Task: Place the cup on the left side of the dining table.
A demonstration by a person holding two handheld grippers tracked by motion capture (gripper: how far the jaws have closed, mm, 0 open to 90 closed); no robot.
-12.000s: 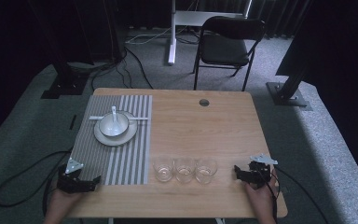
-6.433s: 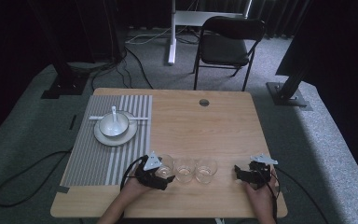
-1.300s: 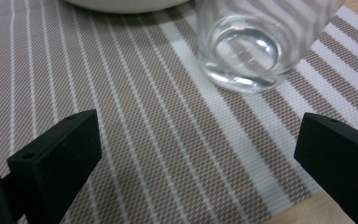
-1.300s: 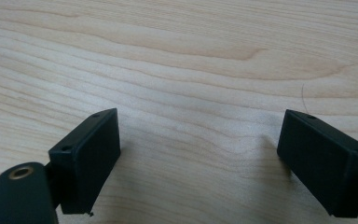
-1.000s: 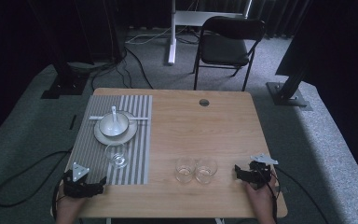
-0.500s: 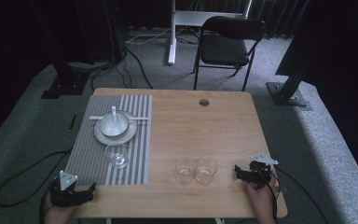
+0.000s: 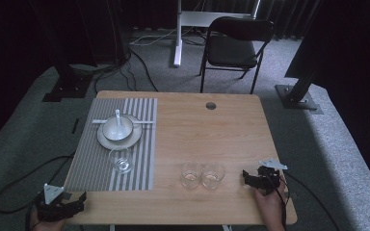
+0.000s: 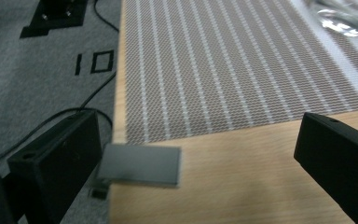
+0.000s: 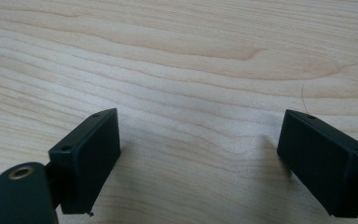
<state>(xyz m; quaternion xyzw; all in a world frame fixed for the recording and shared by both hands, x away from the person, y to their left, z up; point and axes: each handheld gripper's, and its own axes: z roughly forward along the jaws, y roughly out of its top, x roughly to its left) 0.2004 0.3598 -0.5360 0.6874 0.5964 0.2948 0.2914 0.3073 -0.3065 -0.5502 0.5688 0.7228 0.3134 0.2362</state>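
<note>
At the near left corner of the tabletop (image 7: 231, 120) the left tongs (image 7: 70, 208) sit spread and empty, by the striped placemat (image 7: 101, 173). On the placemat a glass (image 7: 121, 160) stands upright before a plate (image 7: 107, 140) holding a bowl (image 7: 117, 129). Two more glasses (image 7: 202, 175) stand upright, touching, side by side across bare wood. The right tongs (image 7: 251, 178) rest spread, empty, pointing toward them.
</note>
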